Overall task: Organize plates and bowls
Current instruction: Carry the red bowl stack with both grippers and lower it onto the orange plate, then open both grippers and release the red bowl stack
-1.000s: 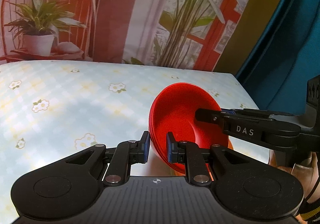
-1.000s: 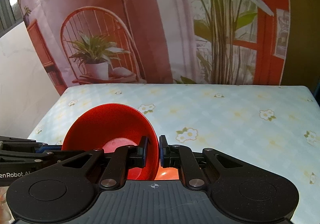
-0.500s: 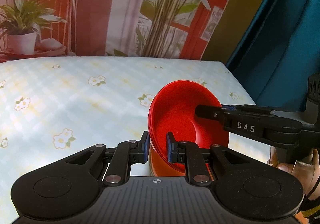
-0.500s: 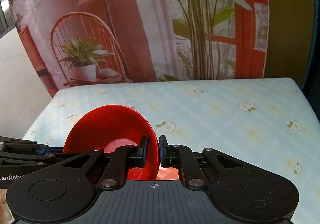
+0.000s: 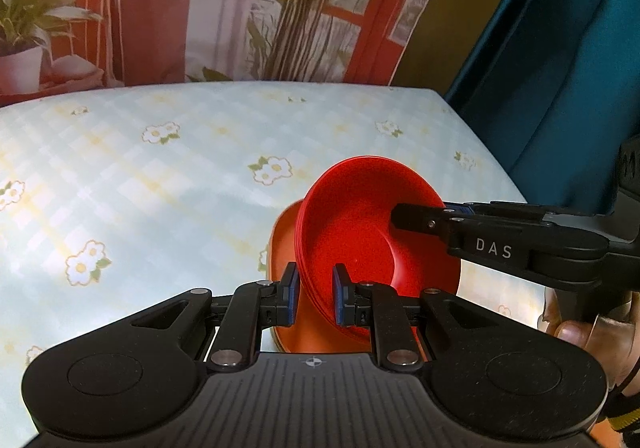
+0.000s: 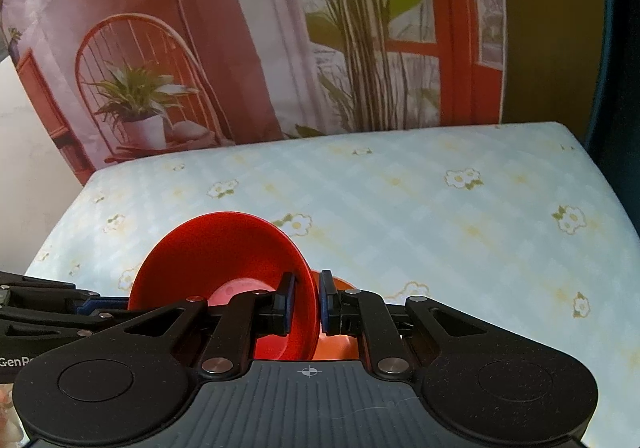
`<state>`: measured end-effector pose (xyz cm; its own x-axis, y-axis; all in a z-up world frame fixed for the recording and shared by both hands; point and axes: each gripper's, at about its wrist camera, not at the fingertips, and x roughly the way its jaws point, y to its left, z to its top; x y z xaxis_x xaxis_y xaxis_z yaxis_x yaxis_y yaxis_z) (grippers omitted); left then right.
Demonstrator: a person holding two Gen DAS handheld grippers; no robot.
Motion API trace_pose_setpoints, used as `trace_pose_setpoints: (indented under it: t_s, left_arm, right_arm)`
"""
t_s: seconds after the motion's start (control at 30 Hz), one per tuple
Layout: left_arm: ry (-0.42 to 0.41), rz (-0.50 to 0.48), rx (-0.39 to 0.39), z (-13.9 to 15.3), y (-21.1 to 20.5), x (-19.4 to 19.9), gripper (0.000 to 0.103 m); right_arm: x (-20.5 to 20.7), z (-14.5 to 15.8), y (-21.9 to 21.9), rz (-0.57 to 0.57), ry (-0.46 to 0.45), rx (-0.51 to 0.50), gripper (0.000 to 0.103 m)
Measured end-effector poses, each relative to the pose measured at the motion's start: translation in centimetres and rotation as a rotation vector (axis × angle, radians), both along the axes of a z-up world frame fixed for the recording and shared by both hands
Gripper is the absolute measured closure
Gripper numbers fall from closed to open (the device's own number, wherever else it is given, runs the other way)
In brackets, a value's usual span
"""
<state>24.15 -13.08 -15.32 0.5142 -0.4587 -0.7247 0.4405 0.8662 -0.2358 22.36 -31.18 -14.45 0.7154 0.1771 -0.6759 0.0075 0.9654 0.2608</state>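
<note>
A stack of red bowls (image 5: 360, 224) is held between both grippers above the table. My left gripper (image 5: 314, 298) is shut on the stack's near rim. My right gripper (image 6: 305, 302) is shut on the opposite rim of the red bowls (image 6: 216, 252), and it shows from the side in the left wrist view (image 5: 416, 216). An orange plate (image 5: 286, 244) lies under the bowls; a part of it shows in the right wrist view (image 6: 340, 344). The left gripper's fingers (image 6: 52, 312) reach in from the left in the right wrist view.
The table (image 5: 160, 176) wears a pale blue checked cloth with flowers. Its right edge (image 5: 492, 164) meets a teal curtain (image 5: 560, 60). A printed backdrop with a chair and plants (image 6: 240, 48) hangs behind the far edge. The operator's hand (image 5: 592, 332) shows at right.
Both grippers and the bowl stack have moved toward the table's right side and lower. The orange plate has come more into view beneath the bowls. Both grips are unchanged.
</note>
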Motion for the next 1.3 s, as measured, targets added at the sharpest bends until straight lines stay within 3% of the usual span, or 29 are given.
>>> trace_pose_setpoints:
  t_s: [0.43,1.3]
  left_arm:
    - [0.026,-0.021,0.02,-1.1,-0.6,0.5,0.085]
    - [0.007,-0.046,0.044,-0.7,-0.6,0.2,0.083]
  right_arm:
    - [-0.2,-2.0,-0.9,-0.009,0.04,0.006,0.091]
    - [-0.7,-2.0,-1.2,-0.018,0.041,-0.01,0.09]
